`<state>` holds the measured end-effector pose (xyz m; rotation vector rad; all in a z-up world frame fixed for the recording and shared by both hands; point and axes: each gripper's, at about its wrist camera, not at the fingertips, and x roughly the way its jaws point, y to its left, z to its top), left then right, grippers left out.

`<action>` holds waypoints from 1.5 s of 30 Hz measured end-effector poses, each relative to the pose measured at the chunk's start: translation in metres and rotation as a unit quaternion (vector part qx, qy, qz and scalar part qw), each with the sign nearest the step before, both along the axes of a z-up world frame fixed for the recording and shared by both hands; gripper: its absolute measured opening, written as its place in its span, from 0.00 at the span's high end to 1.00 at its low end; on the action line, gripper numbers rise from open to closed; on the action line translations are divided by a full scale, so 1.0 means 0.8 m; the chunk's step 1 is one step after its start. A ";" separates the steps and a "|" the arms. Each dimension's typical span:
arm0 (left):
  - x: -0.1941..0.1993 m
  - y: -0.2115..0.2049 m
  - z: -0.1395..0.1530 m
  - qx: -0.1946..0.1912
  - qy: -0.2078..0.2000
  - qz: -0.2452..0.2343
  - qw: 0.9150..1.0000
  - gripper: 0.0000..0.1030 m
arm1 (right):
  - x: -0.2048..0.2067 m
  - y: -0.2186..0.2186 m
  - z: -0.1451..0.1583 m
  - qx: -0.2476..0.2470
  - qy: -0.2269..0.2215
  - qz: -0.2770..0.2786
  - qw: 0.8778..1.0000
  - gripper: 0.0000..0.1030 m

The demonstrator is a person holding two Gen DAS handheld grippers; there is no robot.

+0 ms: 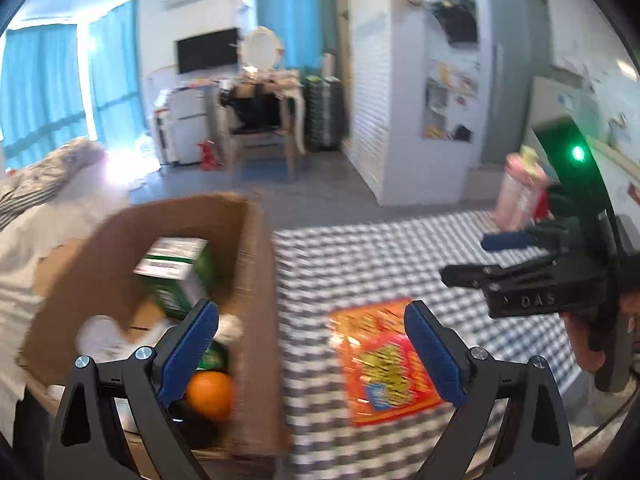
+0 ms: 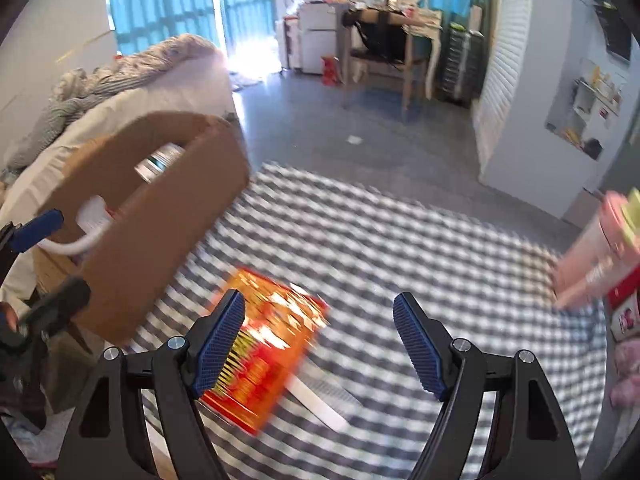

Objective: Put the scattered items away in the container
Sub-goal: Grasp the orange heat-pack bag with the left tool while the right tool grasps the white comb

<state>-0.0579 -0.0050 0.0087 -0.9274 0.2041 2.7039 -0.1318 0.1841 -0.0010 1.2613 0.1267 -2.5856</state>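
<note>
A brown cardboard box (image 1: 256,264) stands at the left edge of the checkered table (image 1: 360,256). It holds a green carton (image 1: 176,272), an orange (image 1: 210,394) and white items. An orange-red snack packet (image 1: 384,360) lies flat on the cloth to the right of the box. My left gripper (image 1: 312,354) is open and empty, straddling the box's right wall. My right gripper (image 2: 320,344) is open and empty, hovering above the packet (image 2: 264,352). It shows from the side in the left wrist view (image 1: 468,256). The box (image 2: 160,232) sits to its left.
A pink bottle (image 2: 596,256) with a pale green cap and a red-labelled item (image 2: 624,312) stand at the table's right edge. A white flat strip (image 2: 316,402) lies beside the packet. A bed (image 2: 132,80) is behind the box. A chair and desk (image 2: 384,52) stand across the floor.
</note>
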 end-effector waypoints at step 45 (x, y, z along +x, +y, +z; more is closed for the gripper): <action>-0.022 0.050 -0.053 -0.026 -0.080 -0.016 0.996 0.93 | 0.032 0.033 -0.058 -0.015 -0.046 0.045 0.998 0.47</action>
